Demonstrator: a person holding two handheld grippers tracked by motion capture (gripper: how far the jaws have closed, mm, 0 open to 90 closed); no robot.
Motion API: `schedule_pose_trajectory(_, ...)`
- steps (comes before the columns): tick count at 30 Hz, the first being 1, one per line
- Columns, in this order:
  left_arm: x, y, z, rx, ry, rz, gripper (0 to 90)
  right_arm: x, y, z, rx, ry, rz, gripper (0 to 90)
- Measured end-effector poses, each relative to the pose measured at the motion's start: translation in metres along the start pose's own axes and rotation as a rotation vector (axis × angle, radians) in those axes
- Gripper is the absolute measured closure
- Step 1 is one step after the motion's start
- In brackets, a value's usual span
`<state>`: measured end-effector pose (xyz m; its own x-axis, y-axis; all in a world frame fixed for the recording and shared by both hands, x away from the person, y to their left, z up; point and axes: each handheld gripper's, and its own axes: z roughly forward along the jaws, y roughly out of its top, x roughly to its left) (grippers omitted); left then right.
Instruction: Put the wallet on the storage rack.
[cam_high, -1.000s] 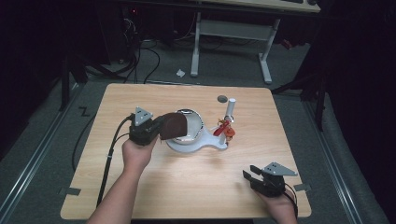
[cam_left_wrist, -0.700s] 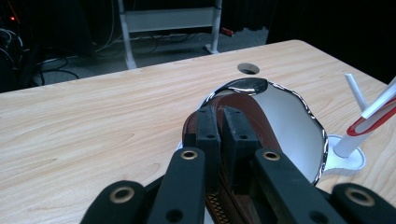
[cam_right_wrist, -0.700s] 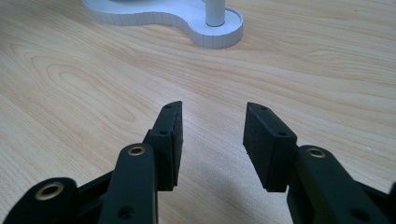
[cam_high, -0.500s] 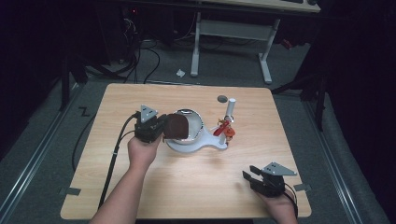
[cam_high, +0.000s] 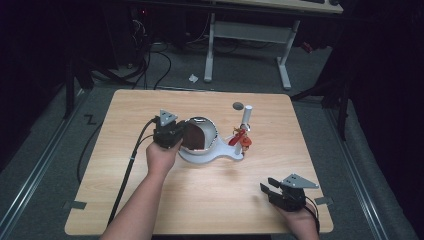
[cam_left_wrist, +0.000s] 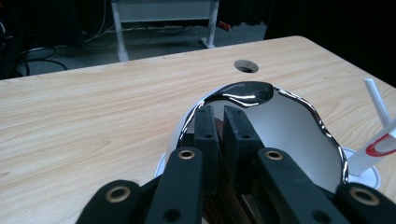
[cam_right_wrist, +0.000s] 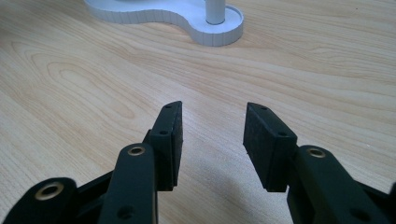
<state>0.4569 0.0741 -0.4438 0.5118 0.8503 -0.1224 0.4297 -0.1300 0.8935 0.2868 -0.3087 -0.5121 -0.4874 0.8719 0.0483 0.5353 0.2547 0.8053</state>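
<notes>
Fingers (cam_left_wrist: 205, 140) of our left gripper (cam_high: 184, 134) stand a narrow slit apart over the brown piece (cam_high: 196, 140) in the metal bowl (cam_high: 209, 129).
Its jaws have just been opening with the piece's edge between them; we cannot tell if the pads still press it. The piece stands on edge in the bowl's left half, just right of our left hand. Our right gripper (cam_high: 266, 189) rests spread and empty at the table's (cam_high: 150, 200) near right, well apart.
</notes>
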Motion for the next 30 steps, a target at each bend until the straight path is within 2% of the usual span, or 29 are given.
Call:
schedule_pose_trajectory(6,0.000,0.001,-0.006,-0.022,-0.014,-0.003,68.2,0.001,0.000,0.001,0.001,0.001,-0.002,58.0)
schedule_pose_trajectory(14,-0.004,0.000,-0.019,-0.037,-0.036,0.017,65.4,0.003,0.000,0.003,0.010,0.002,-0.006,57.9)
schedule_pose_trajectory(30,-0.007,-0.004,-0.047,-0.062,-0.058,0.021,54.1,0.002,0.000,0.004,0.017,0.013,-0.004,59.1)
